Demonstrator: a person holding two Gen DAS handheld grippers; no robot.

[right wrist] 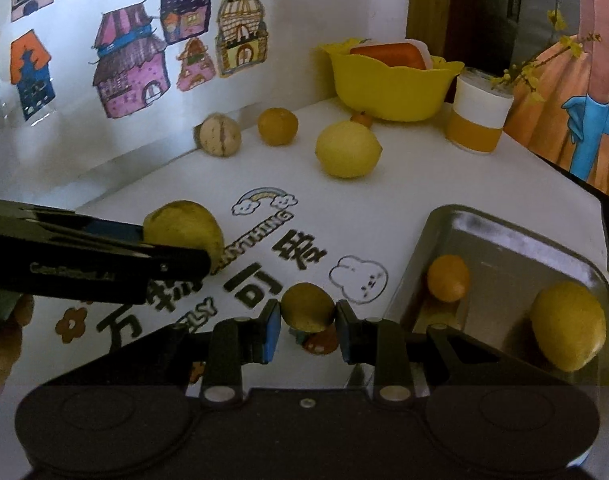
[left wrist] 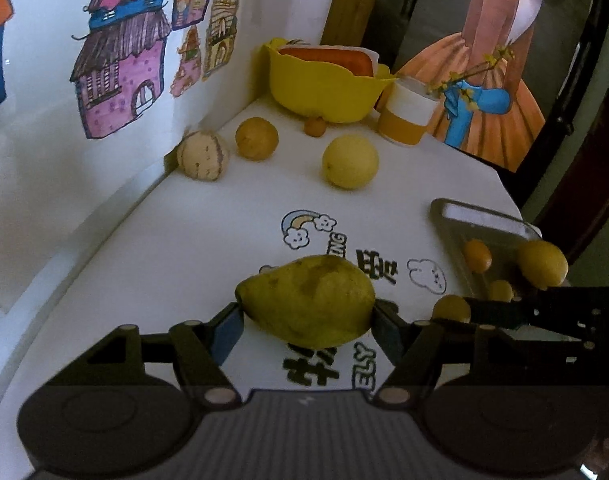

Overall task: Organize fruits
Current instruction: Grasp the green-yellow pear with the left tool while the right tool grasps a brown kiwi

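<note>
On the table (left wrist: 176,248): white glossy top with printed cartoons.
Left gripper (left wrist: 306,314): pads pinch a matte, blotchy green-yellow pear (left wrist: 308,300) by its ends, low over the print.
Right gripper (right wrist: 308,322): clamps a small round yellow fruit (right wrist: 307,306) beside the tray (right wrist: 516,240).
Tray: dull metal, rounded corners; holds a lemon (right wrist: 566,326) and a small orange (right wrist: 448,278).
Right view only: a hand (right wrist: 2,340) at the left edge.

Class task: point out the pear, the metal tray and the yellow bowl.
pear (left wrist: 308,300): left wrist view, middle of its skin.
metal tray (right wrist: 516,240): right wrist view, bare floor.
yellow bowl (right wrist: 388,92): right wrist view, outer wall.
</note>
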